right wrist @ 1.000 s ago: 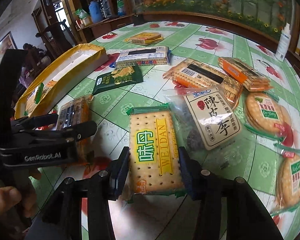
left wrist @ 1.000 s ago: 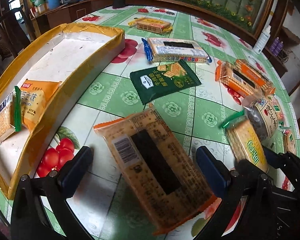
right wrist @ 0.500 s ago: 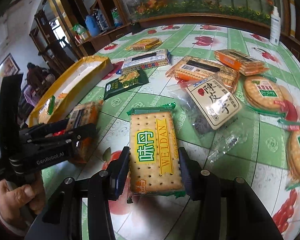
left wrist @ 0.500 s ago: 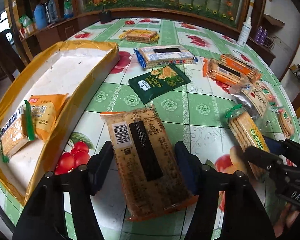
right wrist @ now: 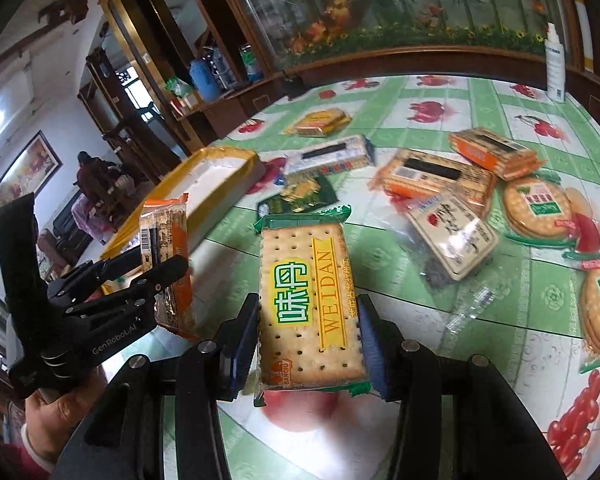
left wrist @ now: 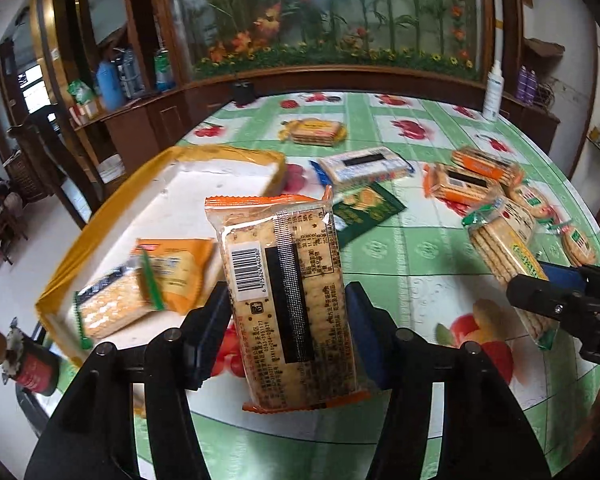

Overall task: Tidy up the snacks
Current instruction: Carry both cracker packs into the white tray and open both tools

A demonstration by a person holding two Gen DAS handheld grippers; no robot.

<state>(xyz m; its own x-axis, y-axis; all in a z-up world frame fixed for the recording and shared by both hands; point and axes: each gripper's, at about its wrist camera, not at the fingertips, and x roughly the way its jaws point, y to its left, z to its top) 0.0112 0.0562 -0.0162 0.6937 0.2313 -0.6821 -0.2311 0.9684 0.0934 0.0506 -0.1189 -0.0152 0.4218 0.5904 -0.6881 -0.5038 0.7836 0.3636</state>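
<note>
Left gripper (left wrist: pixel 286 330): its fingers (left wrist: pixel 208 332) have just been closing and now press both long edges of an orange-trimmed cracker packet (left wrist: pixel 288 300), barcode side facing the camera. The packet is clear of the tabletop (left wrist: pixel 420 292), held upright above the near corner of the yellow tray (left wrist: pixel 100 216).

Right gripper (right wrist: pixel 308 340): fingers narrowed onto the two long sides of a green-edged cracker packet (right wrist: pixel 308 300) marked WEIDAN, label side up. The packet is also held off the tabletop, over a printed red fruit.

Tray: yellow rim, white floor, standing at the left edge of the tabletop. Two packets lie inside it, an orange packet (left wrist: pixel 176 272) and a green-banded cracker packet (left wrist: pixel 112 304) overlapping it at the near end.

Remaining snacks on the tabletop: a dark green pouch (left wrist: pixel 364 212) just beyond the left-held packet; a blue-ended packet (left wrist: pixel 364 166) behind that; a yellow packet (left wrist: pixel 316 132) farther back; two orange packets (right wrist: pixel 436 176) to the right, touching each other; a white-labelled bag (right wrist: pixel 452 232) in front of them; round cracker packs (right wrist: pixel 536 208) at the right edge.

A white spray bottle (right wrist: pixel 554 68) stands at the far right rim. A hand (right wrist: pixel 60 408) grips the left tool's handle in the right wrist view.
</note>
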